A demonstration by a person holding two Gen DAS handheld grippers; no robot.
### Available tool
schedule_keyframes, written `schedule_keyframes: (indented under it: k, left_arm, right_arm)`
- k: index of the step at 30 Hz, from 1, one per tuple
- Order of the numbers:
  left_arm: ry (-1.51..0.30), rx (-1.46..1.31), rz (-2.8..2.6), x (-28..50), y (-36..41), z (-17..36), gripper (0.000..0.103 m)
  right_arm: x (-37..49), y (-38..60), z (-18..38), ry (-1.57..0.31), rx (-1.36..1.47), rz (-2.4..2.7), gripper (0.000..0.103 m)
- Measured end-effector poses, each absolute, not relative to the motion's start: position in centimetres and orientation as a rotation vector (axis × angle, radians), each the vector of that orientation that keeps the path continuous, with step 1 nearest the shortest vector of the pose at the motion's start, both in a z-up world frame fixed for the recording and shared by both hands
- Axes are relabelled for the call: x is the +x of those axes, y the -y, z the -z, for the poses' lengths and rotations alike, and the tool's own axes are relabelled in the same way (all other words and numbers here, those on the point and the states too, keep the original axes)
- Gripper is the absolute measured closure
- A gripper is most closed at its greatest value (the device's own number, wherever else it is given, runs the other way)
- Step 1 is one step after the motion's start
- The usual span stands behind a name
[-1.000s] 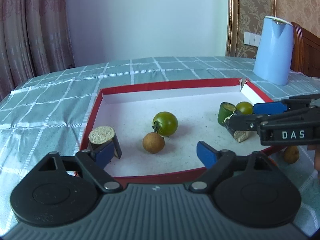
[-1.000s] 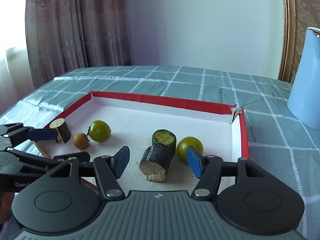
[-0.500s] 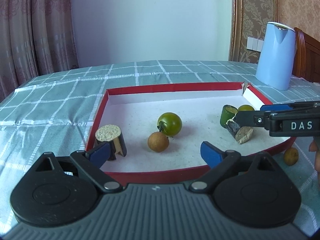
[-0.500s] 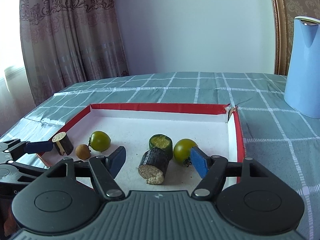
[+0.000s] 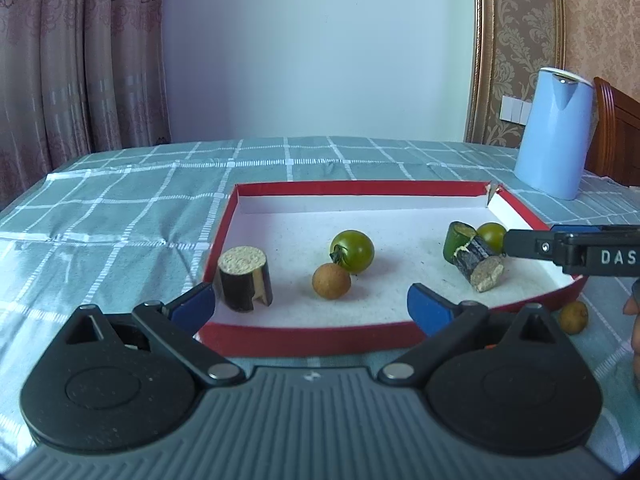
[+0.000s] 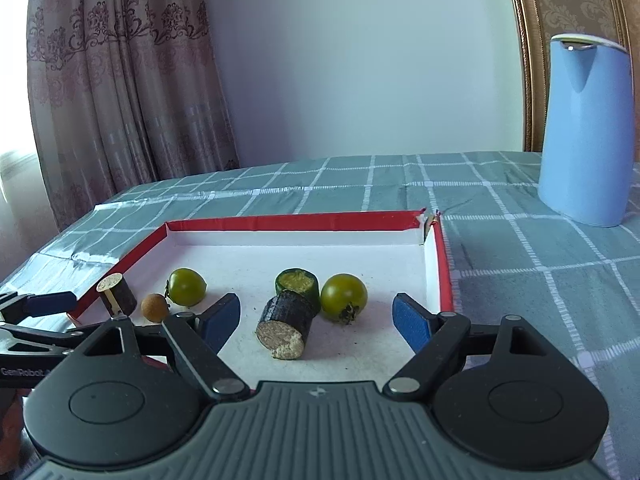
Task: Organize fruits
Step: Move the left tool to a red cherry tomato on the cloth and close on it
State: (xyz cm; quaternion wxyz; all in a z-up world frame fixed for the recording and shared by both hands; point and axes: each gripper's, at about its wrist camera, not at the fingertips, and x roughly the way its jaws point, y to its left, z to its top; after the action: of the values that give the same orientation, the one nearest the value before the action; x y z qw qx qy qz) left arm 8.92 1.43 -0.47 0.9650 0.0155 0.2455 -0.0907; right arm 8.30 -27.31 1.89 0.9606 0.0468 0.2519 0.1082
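1. Red-rimmed and white inside, the tray (image 5: pixel 224 236) sits on the counter (image 5: pixel 120 208), which is covered by a green checked cloth.
2. Near the tray's left wall a dark cane piece (image 5: pixel 244 276) stands upright with its pale cut face up.
3. A brown longan (image 5: pixel 331 281) lies mid-tray, just beside a green tomato (image 5: pixel 353 251) behind it.
4. Toward the right wall a second dark cane piece (image 6: pixel 286 326) lies on its side, leaning against a green cut chunk (image 6: pixel 298 286); a second tomato (image 6: pixel 344 297) rests just beside them.
5. Another longan (image 5: pixel 573 317) lies on the cloth outside the tray, near its front right corner.
6. The left gripper (image 5: pixel 310 308) hangs over the tray's front rim. Its blue fingers (image 5: pixel 192 306) are spreading wide and nothing is between them; the upright cane piece is just ahead of the left one.
7. The right gripper (image 6: pixel 316 320) hangs over the tray's right part. Its fingers (image 6: pixel 412 326) are opening, and the lying cane piece sits between them untouched.
8. A blue jug (image 6: pixel 586 128) stands on the counter beyond the tray's far right corner.
9. Part of a hand (image 5: pixel 634 320) shows at the right edge of the left view.
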Motion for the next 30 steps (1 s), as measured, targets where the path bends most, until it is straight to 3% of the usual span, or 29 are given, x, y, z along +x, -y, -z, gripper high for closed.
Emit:
schedule_keyframes:
  k: [12, 19, 25, 28, 30]
  left_arm:
    - [-0.501, -0.052, 0.201, 1.6, -4.5, 1.2, 0.0]
    - [-0.544, 0.047, 0.165, 0.3, -2.0, 1.6, 0.0]
    - [-0.552, 0.178, 0.172, -0.7, 1.1, 2.4, 0.013]
    - [-0.565, 0.209, 0.184, -0.6, 1.9, 2.9, 0.029]
    - [-0.561, 0.204, 0.193, -0.7, 2.0, 3.0, 0.05]
  right_arm:
    - [7.8, 28.1, -1.3, -0.557, 0.164, -0.236, 0.02]
    - [6.9, 28.3, -1.7, -0.521, 0.146, -0.197, 0.02]
    - [6.5, 28.7, -1.7, -0.517, 0.157, -0.18, 0.02]
    - [6.4, 28.7, -1.7, -0.515, 0.154, -0.182, 0.02]
    - [6.3, 28.6, -1.8, -0.509, 0.146, -0.179, 0.02]
